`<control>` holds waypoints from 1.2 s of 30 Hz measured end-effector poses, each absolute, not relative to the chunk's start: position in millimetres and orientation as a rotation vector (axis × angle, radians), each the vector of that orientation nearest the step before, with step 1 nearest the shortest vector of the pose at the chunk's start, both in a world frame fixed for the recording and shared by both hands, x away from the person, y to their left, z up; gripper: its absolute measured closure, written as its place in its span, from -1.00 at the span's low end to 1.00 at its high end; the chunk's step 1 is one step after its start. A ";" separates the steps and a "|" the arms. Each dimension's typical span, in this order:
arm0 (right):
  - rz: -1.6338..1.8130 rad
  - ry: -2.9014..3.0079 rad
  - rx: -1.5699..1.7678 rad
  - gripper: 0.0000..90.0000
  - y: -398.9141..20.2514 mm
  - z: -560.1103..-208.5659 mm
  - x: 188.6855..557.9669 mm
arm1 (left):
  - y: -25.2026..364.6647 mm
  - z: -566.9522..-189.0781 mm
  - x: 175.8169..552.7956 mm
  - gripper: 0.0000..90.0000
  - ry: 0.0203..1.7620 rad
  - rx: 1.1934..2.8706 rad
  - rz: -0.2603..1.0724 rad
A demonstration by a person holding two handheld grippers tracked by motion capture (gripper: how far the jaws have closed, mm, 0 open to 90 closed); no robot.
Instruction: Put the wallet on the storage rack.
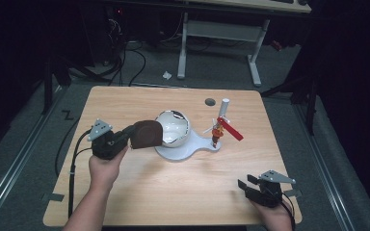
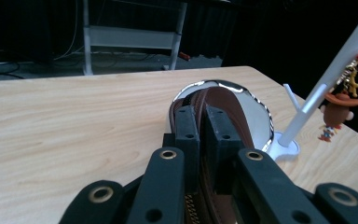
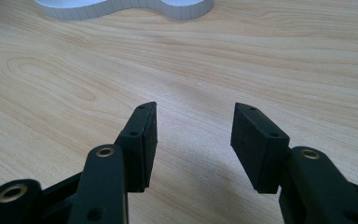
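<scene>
Pouch pinched in my left gripper (image 1: pixel 127 139), held at the bowl's rim

My left jaws are clamped on the edge of the brown zip pouch (image 1: pixel 146 134), which hangs off the table just beside the shiny bowl (image 1: pixel 174 126) on the white stand (image 1: pixel 198 143). My right gripper (image 1: pixel 248 185) rests near the table's front edge, jaws apart and empty. The grip is thin, only on the edge, so I think the pouch could swing or slip out. Pushed too far, it could knock the bowl off its base or catch the pole (image 1: pixel 220 118) with its red tag (image 1: pixel 231 128) and the charm (image 2: pixel 334 112).
</scene>
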State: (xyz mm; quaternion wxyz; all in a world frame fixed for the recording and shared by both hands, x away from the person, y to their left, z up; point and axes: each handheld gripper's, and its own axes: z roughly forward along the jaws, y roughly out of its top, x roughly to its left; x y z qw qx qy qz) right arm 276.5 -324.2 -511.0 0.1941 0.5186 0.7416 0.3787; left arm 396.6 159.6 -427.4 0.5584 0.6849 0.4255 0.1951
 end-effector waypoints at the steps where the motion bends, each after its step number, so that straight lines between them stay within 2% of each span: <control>1: 1.062 2.080 1.453 0.13 -324.2 -510.9 276.5 | 157.3 -426.6 399.9 0.88 1.005 1.616 0.461; 17: 1.063 2.093 1.448 0.14 -324.1 -512.0 277.6 | 118.9 -429.4 438.1 0.88 1.018 1.681 0.481; 36: 1.067 2.116 1.450 0.15 -324.2 -515.5 279.2 | 102.2 -436.1 447.0 0.81 1.075 1.708 0.472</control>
